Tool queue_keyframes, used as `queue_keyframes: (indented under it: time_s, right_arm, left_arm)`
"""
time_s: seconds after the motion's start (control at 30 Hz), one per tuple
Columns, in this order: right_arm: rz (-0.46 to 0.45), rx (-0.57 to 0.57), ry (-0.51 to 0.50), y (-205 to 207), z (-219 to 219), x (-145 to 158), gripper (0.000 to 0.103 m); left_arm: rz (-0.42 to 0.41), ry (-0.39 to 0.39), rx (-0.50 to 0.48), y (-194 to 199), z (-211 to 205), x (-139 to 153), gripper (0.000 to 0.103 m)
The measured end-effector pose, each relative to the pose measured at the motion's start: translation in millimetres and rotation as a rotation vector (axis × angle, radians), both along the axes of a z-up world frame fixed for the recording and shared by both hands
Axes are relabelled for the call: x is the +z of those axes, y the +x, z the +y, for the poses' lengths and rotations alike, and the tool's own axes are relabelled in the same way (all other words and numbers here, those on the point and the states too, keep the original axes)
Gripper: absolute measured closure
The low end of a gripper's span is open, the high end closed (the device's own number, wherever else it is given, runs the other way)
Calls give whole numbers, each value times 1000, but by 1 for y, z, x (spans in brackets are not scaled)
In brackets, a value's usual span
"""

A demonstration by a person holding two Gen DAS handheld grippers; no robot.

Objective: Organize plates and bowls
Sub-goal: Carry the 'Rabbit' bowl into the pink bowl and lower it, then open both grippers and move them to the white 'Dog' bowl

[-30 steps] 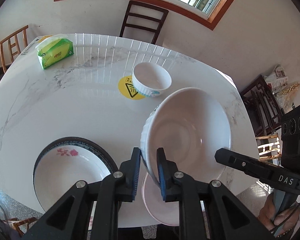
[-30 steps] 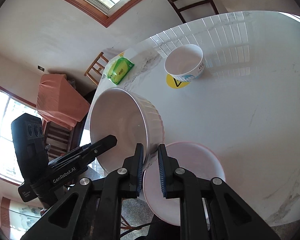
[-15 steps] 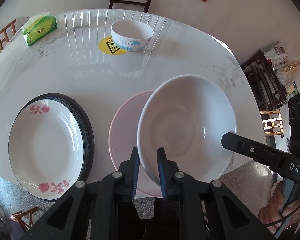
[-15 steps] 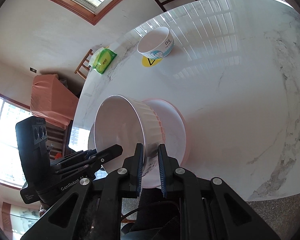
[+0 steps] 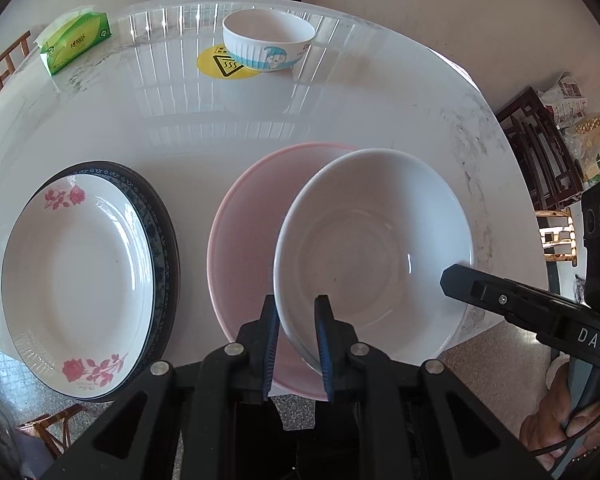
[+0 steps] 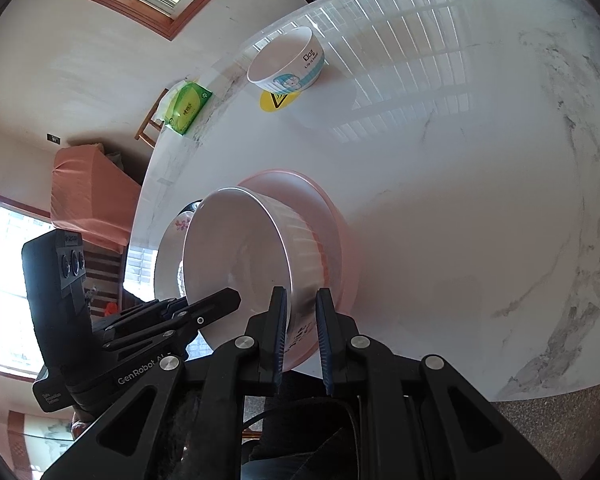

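Left wrist view: the left gripper [image 5: 296,336] has its fingers [image 5: 269,336] closed narrow on the near rim of the white bowl [image 5: 374,248], one blue pad outside the wall and one inside. The bowl sits tilted inside the pink bowl [image 5: 244,240], which spreads out ahead and to the left of the fingers on the marble bench [image 5: 340,100]. Further left of the fingers lies a white plate with red flowers [image 5: 76,276], stacked on a dark-rimmed plate [image 5: 162,240]. Far ahead of the fingertips stands a small cartoon bowl [image 5: 268,46], partly over a yellow sticker [image 5: 220,66]. A green tissue pack [image 5: 74,42] lies ahead and far left. To the right of the fingers the right gripper [image 5: 456,276] reaches the white bowl's opposite rim, with a hand [image 5: 560,420] on its handle.

Right wrist view: the right gripper [image 6: 302,328] pinches the white bowl [image 6: 236,256] at its ribbed wall, fingers [image 6: 278,328] nearly together with the rim between the pads. The pink bowl [image 6: 336,236] shows beneath and just right of the white one, resting on the bench [image 6: 460,200]. Left of the fingers the left gripper [image 6: 220,300] meets the bowl's other rim. Beyond the white bowl a part of the flowered plate [image 6: 176,232] shows. Far ahead stands the cartoon bowl [image 6: 286,62] on the sticker [image 6: 278,100], with the tissue pack [image 6: 186,108] to its left.
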State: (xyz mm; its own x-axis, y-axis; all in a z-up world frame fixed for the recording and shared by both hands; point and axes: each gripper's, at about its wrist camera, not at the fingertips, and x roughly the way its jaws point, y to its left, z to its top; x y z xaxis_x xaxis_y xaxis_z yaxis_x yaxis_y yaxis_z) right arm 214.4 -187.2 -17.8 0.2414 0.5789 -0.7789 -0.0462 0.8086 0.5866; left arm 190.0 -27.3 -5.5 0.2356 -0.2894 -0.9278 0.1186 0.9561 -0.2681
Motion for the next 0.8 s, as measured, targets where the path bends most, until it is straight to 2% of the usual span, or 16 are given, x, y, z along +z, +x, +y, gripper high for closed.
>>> queue_keyframes:
  time_s: [0.23, 0.33, 0.43, 0.53, 0.7, 0.8]
  right_arm:
    - [1, -1, -10, -1, 1, -3, 88]
    - [4, 1, -9, 0, 2, -4, 88]
    - [5, -3, -7, 1, 2, -5, 87]
    - [1, 1, -10, 1, 1, -6, 87]
    - [-5, 8, -8, -1, 1, -7, 87]
    - [-11, 9, 12, -3, -1, -3, 87]
  left_arm:
    - [-3, 15, -9, 0, -1, -3, 84]
    - [-16, 41, -21, -1, -4, -1, 80]
    - [-13, 49, -37, -2, -7, 1, 72]
    - [-42, 72, -35, -3, -8, 6, 70]
    - [-63, 55, -34, -5, -4, 13, 68]
    - [-74, 10, -36, -6, 2, 21, 67]
